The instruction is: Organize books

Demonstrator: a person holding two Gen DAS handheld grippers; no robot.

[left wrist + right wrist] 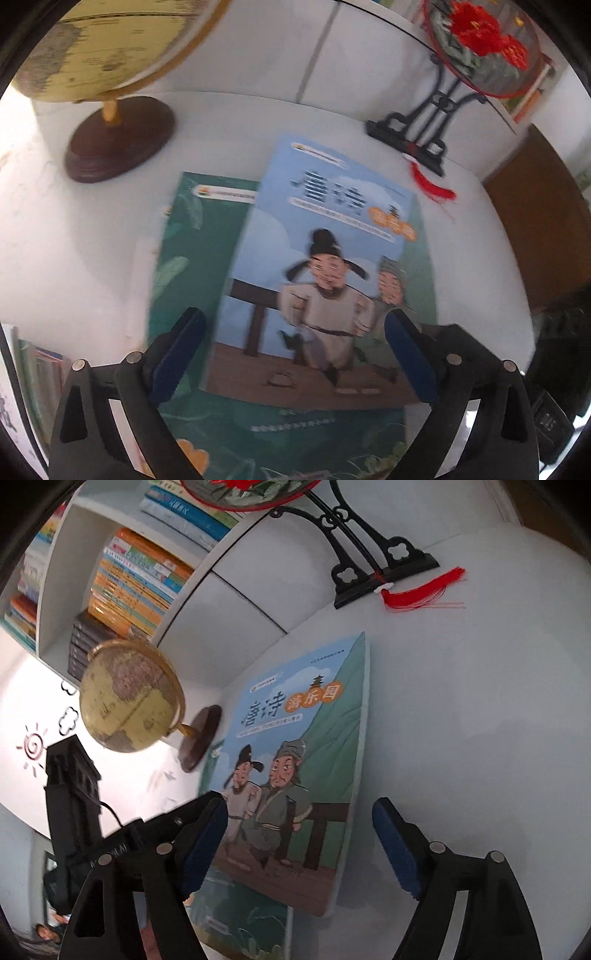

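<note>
Two books on the white table [74,236]
The blue book [317,266] lies on the green book [177,258] (askew); left gripper [295,354] and right gripper [299,845] hover, fingers spread, holding nothing.

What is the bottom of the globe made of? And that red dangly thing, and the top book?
Globe base: looks like dark, polished wood, since it is reddish brown with a soft shine, though it could be plastic.
Tassel: red thread, going by the loose strands fanning out at its end.
Blue book: paper with a smooth printed cover, probably a thin paperback.
</note>
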